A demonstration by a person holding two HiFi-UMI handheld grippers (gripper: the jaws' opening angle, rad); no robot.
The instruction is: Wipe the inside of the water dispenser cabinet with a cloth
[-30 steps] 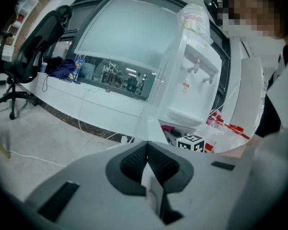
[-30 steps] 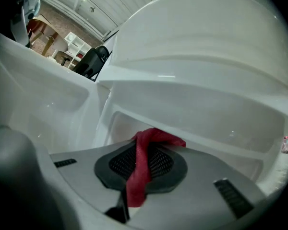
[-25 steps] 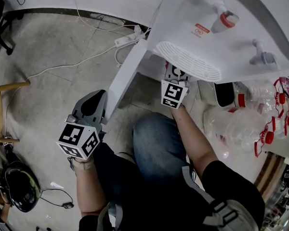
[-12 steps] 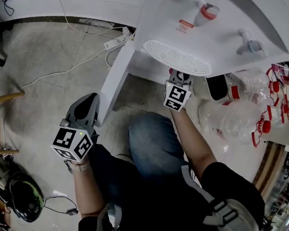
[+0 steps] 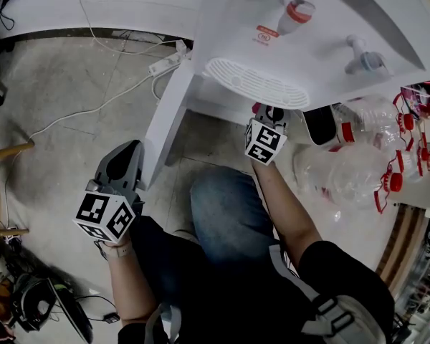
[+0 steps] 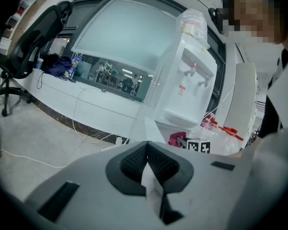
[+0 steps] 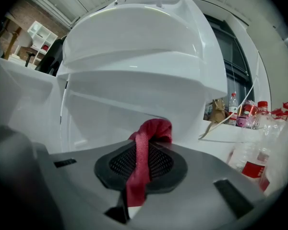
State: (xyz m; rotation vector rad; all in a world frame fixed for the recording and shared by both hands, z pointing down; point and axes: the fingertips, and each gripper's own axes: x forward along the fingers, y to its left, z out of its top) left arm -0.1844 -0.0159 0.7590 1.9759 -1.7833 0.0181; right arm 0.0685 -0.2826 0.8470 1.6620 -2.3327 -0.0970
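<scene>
The white water dispenser [image 5: 301, 41] stands at the upper right, and its lower cabinet door [image 5: 168, 124] hangs open to the left. My right gripper [image 5: 266, 115] reaches under the drip tray [image 5: 256, 83] at the cabinet opening, shut on a red cloth [image 5: 257, 108]. In the right gripper view the red cloth [image 7: 151, 131] bunches at the tips of the right gripper [image 7: 143, 147], facing the white cabinet interior [image 7: 110, 114]. My left gripper [image 5: 127, 150] hangs shut beside the door, holding nothing. The left gripper [image 6: 147, 147] points towards the dispenser [image 6: 189, 80].
Several plastic bottles with red caps [image 5: 358, 170] lie right of the dispenser. A power strip [image 5: 168, 61] and white cable trail on the floor behind the door. A wooden chair [image 5: 0, 185] stands at the left. The person's jeans-clad knee [image 5: 229, 221] sits between the grippers.
The head view has swung a little. My right gripper with the cloth has shifted slightly right under the drip tray. The left gripper stays beside the door.
</scene>
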